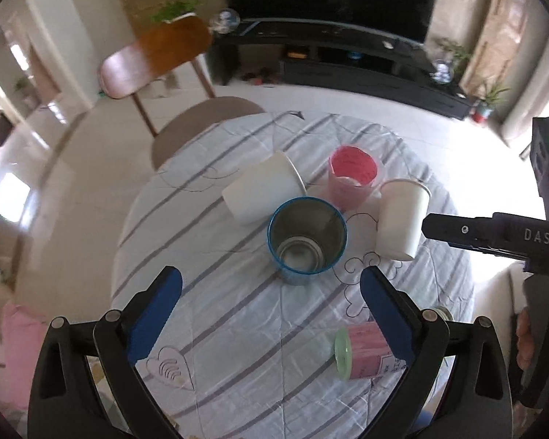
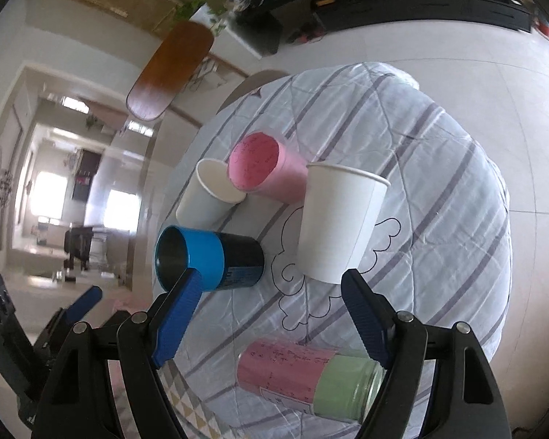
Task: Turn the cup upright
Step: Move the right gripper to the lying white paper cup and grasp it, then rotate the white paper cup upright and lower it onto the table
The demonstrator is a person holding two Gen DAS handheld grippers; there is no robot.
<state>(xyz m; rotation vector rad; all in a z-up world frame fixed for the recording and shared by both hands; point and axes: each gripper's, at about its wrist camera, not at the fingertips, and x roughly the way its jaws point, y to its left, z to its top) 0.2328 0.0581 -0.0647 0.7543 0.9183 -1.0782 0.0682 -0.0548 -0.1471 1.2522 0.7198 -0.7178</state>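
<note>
A blue metal cup stands upright on the striped cloth, just ahead of my open, empty left gripper. A white paper cup lies tilted behind it; a pink cup and a second white paper cup stand upright. A pink and green jar lies on its side near my right finger. In the right wrist view my right gripper is open and empty, close to the white paper cup and the blue cup. The jar lies below it.
The round table has a striped cloth, and its edge drops off at left and right. A wooden chair stands behind it. The right gripper's body reaches in from the right. A pink cushion sits low at left.
</note>
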